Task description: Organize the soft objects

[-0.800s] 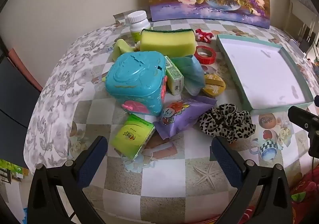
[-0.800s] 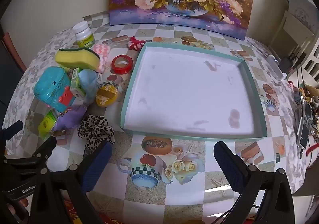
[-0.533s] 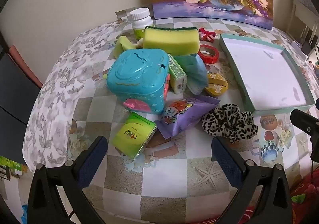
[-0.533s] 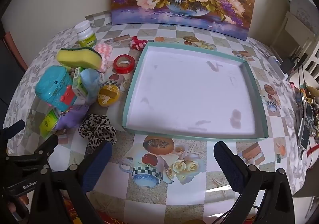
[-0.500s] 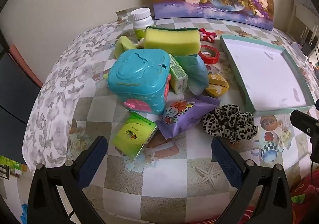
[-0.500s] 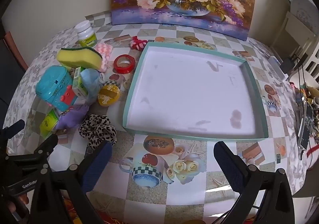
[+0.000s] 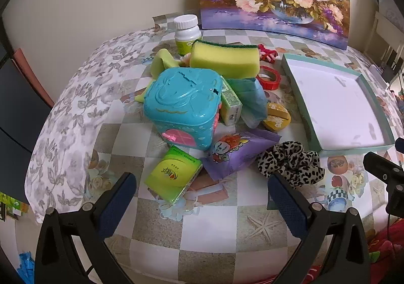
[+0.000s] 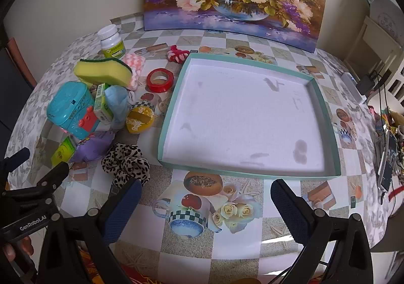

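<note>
Left hand-held gripper (image 7: 202, 198) gapes wide, empty — the scrunchie (image 7: 290, 162) lies just past its right finger; right hand-held gripper (image 8: 205, 202) likewise wide, near the tray (image 8: 325, 112).

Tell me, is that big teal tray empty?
Empty. The tray shows only its bare white floor with faint marks; every object lies outside it.

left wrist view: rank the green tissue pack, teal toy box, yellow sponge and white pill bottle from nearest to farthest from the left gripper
1. green tissue pack, just ahead of the open left gripper, nearer its left finger
2. teal toy box, behind the pack, mid-pile
3. yellow sponge, behind the box, slightly right
4. white pill bottle, at the back by the wall
</note>
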The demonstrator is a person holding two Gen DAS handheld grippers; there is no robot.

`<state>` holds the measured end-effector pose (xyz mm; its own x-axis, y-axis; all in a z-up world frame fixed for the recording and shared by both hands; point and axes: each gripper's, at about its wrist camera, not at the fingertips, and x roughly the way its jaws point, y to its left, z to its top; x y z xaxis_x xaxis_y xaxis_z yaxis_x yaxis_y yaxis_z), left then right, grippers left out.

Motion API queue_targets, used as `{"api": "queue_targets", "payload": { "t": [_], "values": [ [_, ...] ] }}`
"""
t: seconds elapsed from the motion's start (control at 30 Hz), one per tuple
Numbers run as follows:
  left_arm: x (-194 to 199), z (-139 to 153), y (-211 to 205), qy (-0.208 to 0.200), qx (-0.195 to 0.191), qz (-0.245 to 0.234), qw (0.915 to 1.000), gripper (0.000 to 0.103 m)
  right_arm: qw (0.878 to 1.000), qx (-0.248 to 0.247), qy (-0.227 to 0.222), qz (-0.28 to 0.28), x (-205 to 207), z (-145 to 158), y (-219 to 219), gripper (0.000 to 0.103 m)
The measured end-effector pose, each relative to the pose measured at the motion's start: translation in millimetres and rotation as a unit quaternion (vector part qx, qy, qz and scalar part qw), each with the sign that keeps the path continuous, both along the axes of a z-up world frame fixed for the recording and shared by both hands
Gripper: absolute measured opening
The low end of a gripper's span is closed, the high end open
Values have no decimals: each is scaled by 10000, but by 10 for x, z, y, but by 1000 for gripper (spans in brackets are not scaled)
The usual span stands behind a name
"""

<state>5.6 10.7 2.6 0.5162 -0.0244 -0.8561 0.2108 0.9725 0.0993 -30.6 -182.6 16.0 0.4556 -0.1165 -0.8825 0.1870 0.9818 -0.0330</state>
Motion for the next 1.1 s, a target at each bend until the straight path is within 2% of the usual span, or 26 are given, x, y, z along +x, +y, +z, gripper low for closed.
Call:
{"api": "queue_targets", "payload": {
  "t": [0.27,0.5,0.77,1.1],
  "values": [
    [-2,7,35,-11,-47,29,10000,103,10000,-4,7,3,1,3,1,103],
    [31,-12,92,89,-325,58,9994,103,10000,-15,6,13,2,-1,8,103],
    [30,32,143,-84,-441,138,9989,103,10000,-15,10,13,5,-4,15,103],
    [37,21,139,-87,-501,150,9986,103,10000,-24,15,16,7,-4,26,103]
  ]
}}
